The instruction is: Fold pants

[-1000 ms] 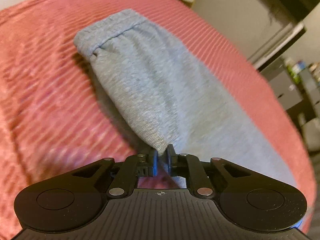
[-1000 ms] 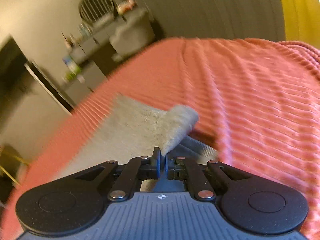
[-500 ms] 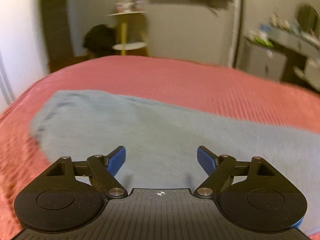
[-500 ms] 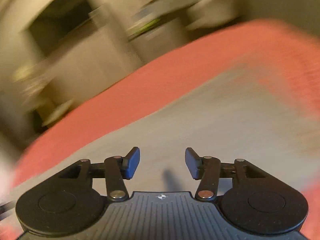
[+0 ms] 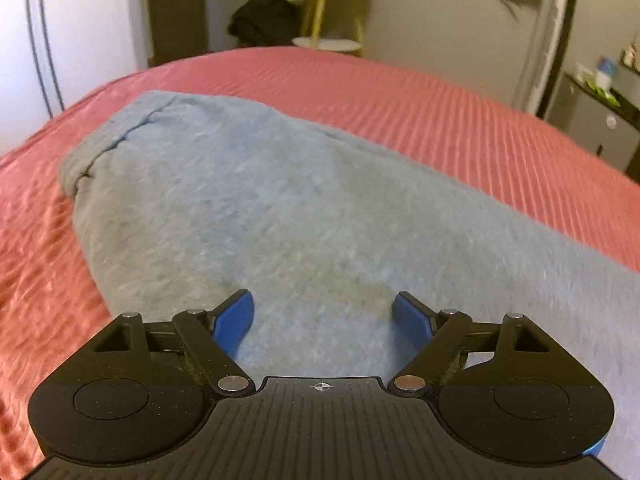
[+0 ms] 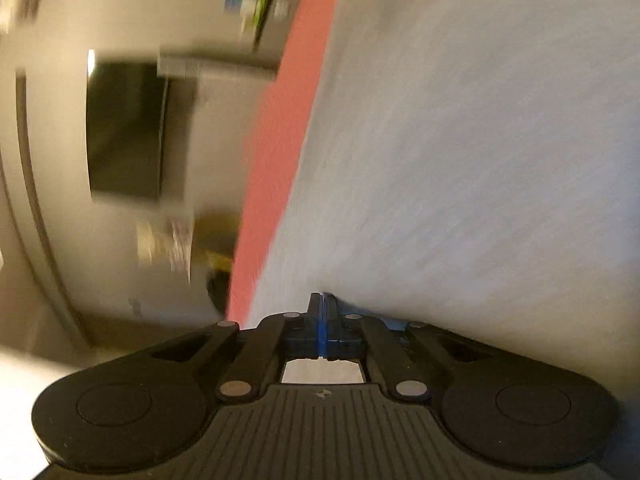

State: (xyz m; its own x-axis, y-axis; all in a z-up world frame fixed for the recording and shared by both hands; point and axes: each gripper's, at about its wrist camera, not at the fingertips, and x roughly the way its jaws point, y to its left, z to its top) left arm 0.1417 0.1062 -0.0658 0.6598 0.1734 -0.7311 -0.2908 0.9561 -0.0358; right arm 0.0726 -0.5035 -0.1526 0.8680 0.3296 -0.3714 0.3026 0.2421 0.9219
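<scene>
Left wrist view: grey sweatpants are lying doubled lengthwise on red bedspread; left gripper is opening wider, empty. Right gripper is pinched closed at the cloth edge; cross-folds are likely remaining.

We are hovering the left gripper, jaws opening and empty, over grey pants lying on the red bed.

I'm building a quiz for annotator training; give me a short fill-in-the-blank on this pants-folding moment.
1. The grey knit pants lie on a ribbed bedspread coloured ____.
2. The left gripper hangs over the pants with its jaws ____.
3. The right gripper has its blue pads fully ____.

Missing words: red; open; shut
</scene>
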